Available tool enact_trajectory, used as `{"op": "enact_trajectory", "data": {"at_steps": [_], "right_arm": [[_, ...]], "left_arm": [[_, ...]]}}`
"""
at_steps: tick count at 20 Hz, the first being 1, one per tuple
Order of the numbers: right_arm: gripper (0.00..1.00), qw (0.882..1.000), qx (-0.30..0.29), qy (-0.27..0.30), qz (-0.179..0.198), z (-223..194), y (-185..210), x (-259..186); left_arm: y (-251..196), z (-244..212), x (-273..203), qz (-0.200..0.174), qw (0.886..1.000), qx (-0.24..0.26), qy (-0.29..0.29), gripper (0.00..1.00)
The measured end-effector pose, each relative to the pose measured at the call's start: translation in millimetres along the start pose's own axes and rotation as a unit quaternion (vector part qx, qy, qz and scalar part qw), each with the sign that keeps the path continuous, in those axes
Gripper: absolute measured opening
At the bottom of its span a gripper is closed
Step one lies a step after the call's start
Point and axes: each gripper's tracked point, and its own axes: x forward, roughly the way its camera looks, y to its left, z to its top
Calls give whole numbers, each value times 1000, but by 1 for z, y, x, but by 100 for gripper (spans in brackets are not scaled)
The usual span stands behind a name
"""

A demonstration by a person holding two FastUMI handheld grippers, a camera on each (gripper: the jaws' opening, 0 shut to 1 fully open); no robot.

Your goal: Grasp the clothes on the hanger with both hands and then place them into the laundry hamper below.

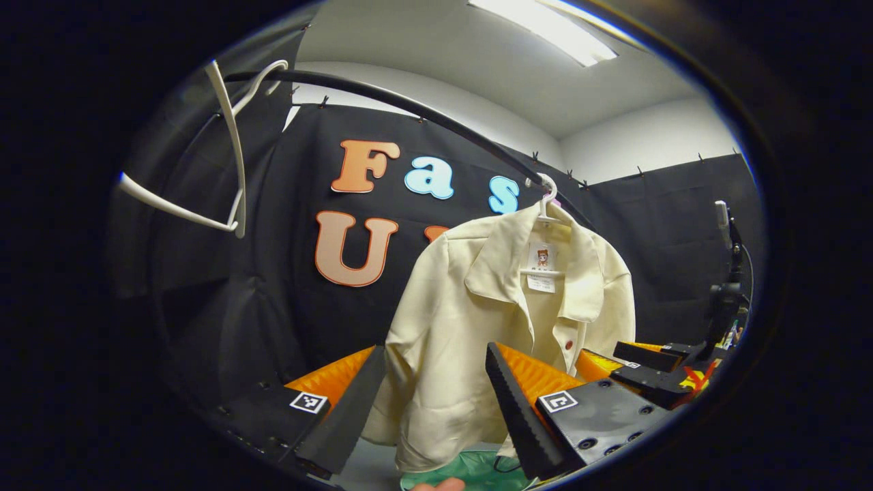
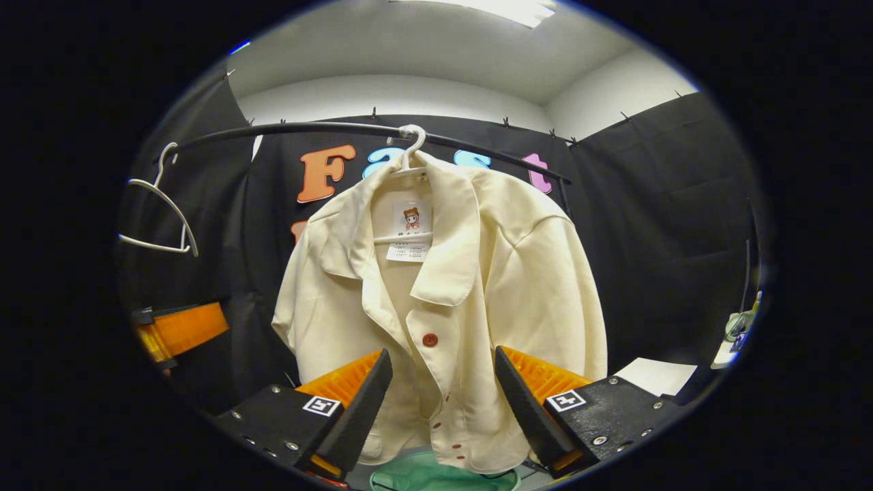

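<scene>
Cream jacket [image 2: 443, 307] hangs on a white hanger [image 2: 409, 146] from the black rail [image 2: 307, 129], above the green hamper [image 2: 436, 477]. We see left gripper [image 1: 436, 402] and right gripper [image 2: 443, 402] both spread apart, gripping nothing.

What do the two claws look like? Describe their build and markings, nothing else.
Both are built alike. The left claw has two wedge-shaped fingers with ribbed inner faces, each mounted on a black, screw-studded block that carries a square black-and-white marker. The right claw has the same wedges, blocks and markers.
</scene>
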Motion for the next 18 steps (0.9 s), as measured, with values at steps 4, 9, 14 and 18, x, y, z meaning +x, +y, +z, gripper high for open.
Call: {"op": "enact_trajectory", "data": {"at_steps": [4, 9, 14, 18], "right_arm": [[94, 999, -19, 3, -41, -16, -1, 47], [95, 996, -16, 33, -87, -41, -27, 89], [85, 995, -18, 22, -97, -26, -61, 89], [55, 992, -78, -13, -102, 6, -82, 75]], "left_arm": [[8, 3, -8, 13, 1000, 0, -2, 96], [23, 6, -20, 32, 999, -1, -5, 96], [25, 2, -20, 24, 1000, -15, -5, 97], [6, -2, -12, -14, 1000, -19, 0, 97]]}}
